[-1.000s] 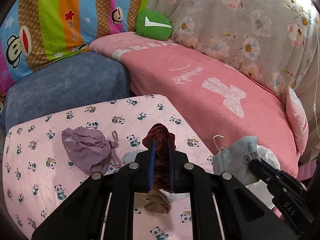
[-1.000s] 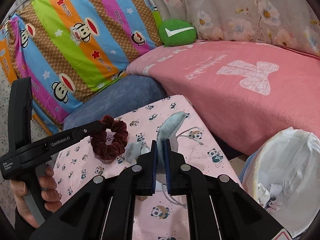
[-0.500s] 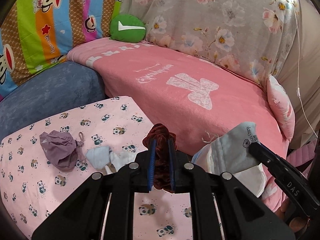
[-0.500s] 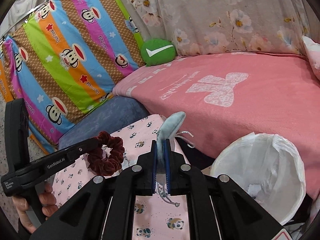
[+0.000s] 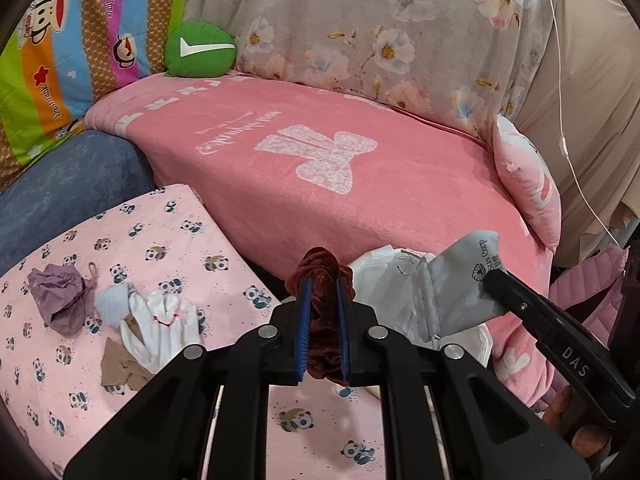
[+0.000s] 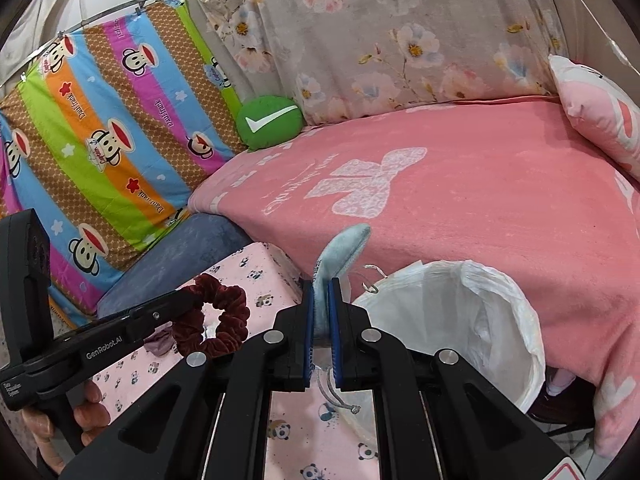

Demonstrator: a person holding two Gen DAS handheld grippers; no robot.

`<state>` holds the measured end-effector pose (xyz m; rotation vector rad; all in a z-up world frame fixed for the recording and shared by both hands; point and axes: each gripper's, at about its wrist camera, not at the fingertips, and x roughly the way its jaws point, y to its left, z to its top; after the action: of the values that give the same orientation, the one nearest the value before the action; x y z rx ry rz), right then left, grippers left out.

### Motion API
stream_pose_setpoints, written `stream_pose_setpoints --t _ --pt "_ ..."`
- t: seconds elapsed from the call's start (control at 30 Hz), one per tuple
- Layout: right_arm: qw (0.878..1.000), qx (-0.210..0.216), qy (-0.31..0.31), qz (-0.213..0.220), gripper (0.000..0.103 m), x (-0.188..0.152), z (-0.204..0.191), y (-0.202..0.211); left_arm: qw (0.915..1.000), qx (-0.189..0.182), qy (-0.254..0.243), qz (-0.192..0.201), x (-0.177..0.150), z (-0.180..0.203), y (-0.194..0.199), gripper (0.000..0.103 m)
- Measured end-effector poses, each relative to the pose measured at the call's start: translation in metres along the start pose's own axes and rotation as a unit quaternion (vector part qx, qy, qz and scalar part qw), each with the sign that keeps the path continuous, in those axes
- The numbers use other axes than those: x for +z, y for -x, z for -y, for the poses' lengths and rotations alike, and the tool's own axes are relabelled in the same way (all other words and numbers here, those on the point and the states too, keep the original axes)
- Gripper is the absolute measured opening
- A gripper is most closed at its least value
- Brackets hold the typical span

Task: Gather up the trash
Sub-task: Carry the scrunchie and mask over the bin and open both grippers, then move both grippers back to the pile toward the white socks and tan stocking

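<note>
Because trash was being collected, both pieces appeared to be kept pinched and raised off the surface for carrying, not set down. Furthest left, on the panda-print sheet (image 5: 168, 248), a purple pouch (image 5: 58, 300), a white glove (image 5: 160, 332) and a scrap of cardboard (image 5: 116, 370) lay uncollected, close together. Next, the left gripper (image 5: 322, 332) was seen with its jaws nearly closed on a dark red scrunchie (image 5: 320, 280), which was squeezed flat between the blue pads so that it bulged above them. Further right, the right gripper (image 6: 321, 334) was likewise clamped tight on a grey drawstring pouch (image 6: 340, 252), whose top stood up above the pads while its cord hung below. Furthest right, the bin with a white liner (image 6: 500, 320) stood against the pink blanket (image 6: 480, 208), its mouth open, so both items were judged to be heading there. From the left wrist view the loose litter on the sheet and the printed side of the grey pouch were shown, while the bin was mostly hidden behind that pouch. From the right wrist view the bin's open mouth and the scrunchie's full ring shape were made plain, as was the hand (image 6: 80, 412) gripping the left tool, but of the remaining litter only a bit of the purple pouch showed.
</note>
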<state>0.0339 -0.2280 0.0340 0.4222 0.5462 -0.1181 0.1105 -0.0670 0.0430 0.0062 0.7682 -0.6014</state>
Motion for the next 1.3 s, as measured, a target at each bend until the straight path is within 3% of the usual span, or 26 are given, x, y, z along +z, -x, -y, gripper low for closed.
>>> stream_pose_setpoints --t 0.57,0.67,0.7,0.77,0.8,0.83,0.9,1.3 --pt "0.999 -0.029 -0.023 0.000 0.010 -0.002 0.044 0.010 0.9982 -0.043 -0.029 -0.032 -0.002 0.059 -0.030 0.013" --pt "0.999 -0.036 -0.025 0.001 0.014 -0.003 0.047 0.011 0.9980 -0.047 -0.028 -0.032 -0.002 0.064 -0.033 0.014" --pt "0.999 -0.039 -0.028 0.004 0.014 -0.003 0.050 0.012 0.9979 -0.052 -0.023 -0.032 -0.002 0.064 -0.034 0.016" --pt "0.999 -0.039 -0.033 0.003 0.016 -0.005 0.051 0.013 0.9981 -0.053 -0.011 -0.031 -0.002 0.062 -0.034 0.042" --pt "0.999 -0.039 -0.036 0.004 0.019 -0.005 0.052 0.014 0.9986 -0.046 -0.004 -0.024 -0.002 0.061 -0.032 0.064" --pt "0.998 -0.041 -0.040 0.008 0.026 -0.006 0.053 0.016 0.9993 -0.035 -0.002 -0.012 -0.002 0.061 -0.029 0.073" --pt "0.998 -0.042 -0.039 0.010 0.034 -0.006 0.053 0.017 0.9996 -0.026 -0.013 -0.001 -0.003 0.063 -0.025 0.073" --pt "1.000 -0.030 -0.008 0.003 0.036 -0.008 0.032 0.015 0.9997 0.024 -0.004 0.010 -0.013 0.034 -0.009 0.073"
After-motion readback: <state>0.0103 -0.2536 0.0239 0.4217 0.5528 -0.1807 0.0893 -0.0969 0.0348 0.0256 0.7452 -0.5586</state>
